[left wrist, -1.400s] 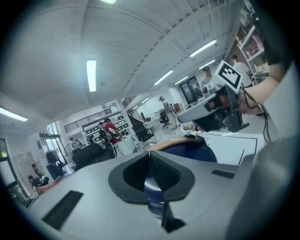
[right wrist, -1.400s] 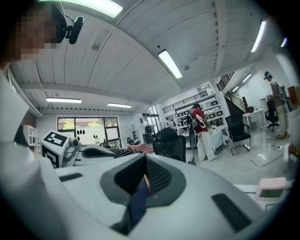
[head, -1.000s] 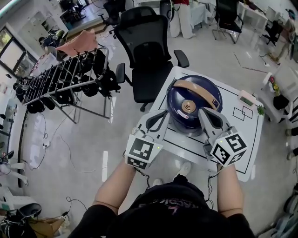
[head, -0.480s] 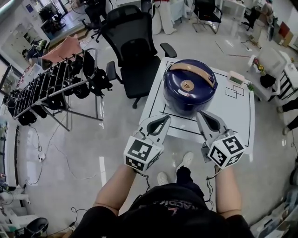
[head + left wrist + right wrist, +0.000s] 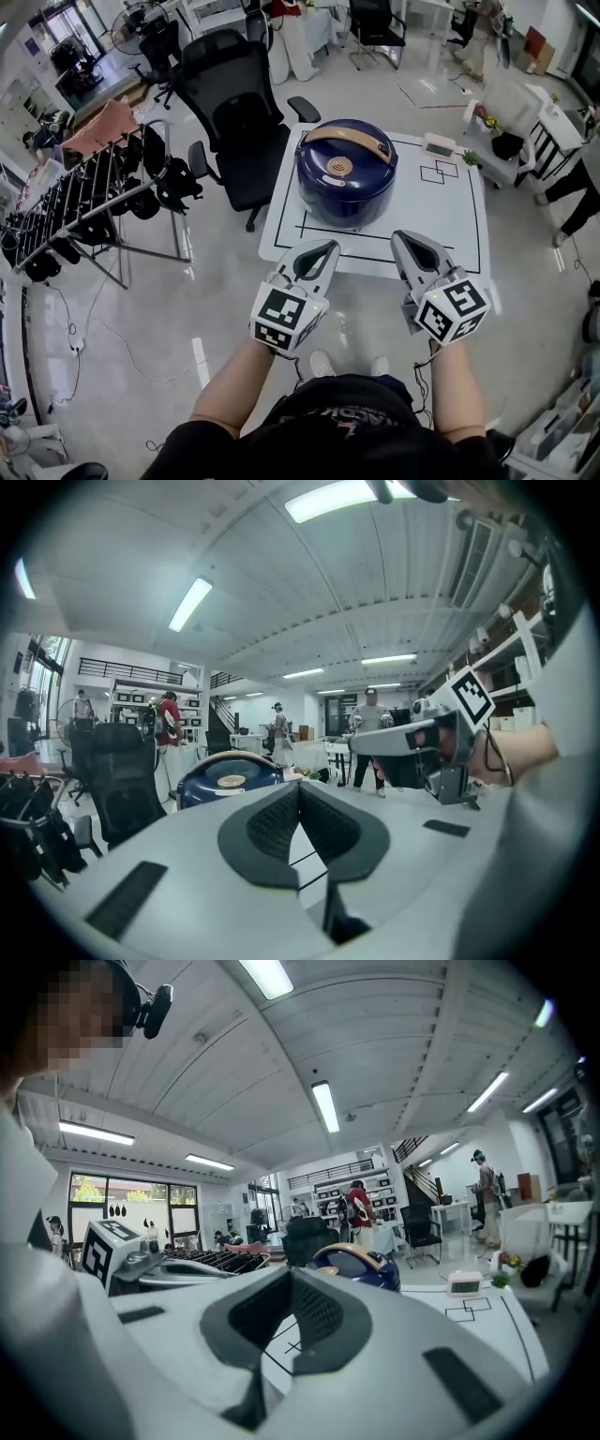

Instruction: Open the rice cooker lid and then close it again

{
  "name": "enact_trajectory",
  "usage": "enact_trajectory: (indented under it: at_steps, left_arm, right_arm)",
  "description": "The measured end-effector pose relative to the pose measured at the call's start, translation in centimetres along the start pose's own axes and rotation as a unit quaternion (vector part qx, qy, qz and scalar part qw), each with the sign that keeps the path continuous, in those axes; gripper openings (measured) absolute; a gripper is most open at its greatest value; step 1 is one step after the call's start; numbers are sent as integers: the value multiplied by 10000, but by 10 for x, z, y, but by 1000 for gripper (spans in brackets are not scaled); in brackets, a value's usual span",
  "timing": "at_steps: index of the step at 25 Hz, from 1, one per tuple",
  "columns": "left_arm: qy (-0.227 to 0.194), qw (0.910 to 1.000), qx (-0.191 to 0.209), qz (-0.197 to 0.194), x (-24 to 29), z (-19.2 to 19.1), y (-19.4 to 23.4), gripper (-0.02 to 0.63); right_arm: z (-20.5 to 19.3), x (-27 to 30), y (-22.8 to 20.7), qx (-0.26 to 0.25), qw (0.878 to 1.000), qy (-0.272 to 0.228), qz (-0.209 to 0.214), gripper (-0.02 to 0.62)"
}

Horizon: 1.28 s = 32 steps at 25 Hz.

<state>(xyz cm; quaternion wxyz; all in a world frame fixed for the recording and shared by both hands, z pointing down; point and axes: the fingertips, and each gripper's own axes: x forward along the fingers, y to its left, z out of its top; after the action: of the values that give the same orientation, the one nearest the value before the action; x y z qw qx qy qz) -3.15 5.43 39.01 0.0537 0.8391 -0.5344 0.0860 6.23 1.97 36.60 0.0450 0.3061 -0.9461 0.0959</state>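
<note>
Navy rice cooker [image 5: 346,173], lid down

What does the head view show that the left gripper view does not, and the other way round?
Only the head view: the person's shoes on the floor and the marker cube of the left gripper.
Only the left gripper view: the ceiling lights, people standing at the back, and the left gripper's pads shut together, with nothing between them.
Both: the closed blue rice cooker, the black office chair and the right gripper.
</note>
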Motion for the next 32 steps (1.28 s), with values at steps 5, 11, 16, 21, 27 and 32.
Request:
enact_trajectory:
  at_steps: [5,11,16,21,27,32]
  left_arm:
    - [-7,9998,-115,180,9,-2,-29,3]
    - [34,9985,-198,507,16,2,-72,3]
    - [94,9962,-160,854,10,9,-103,3]
    - [94,9931,-173,1156,1,7,-129,3]
    - [69,9890,-175,1466,-3,7,-151,3]
    - [86,9870,-159,1599,-6,4,-162,3]
  right_arm:
    - [1,-23,-11,-58,9998,-5,164,2]
    - [-1,-60,-19,-93,9983,39,572,2]
    - [-1,-85,-26,-97,9957,-1,916,2]
    - [-3,-107,-26,-121,9927,-77,1200,2]
    - [-8,-125,-29,-172,9888,-94,1478,0]
    - [-13,-134,-33,-138,9871,-117,1592,0]
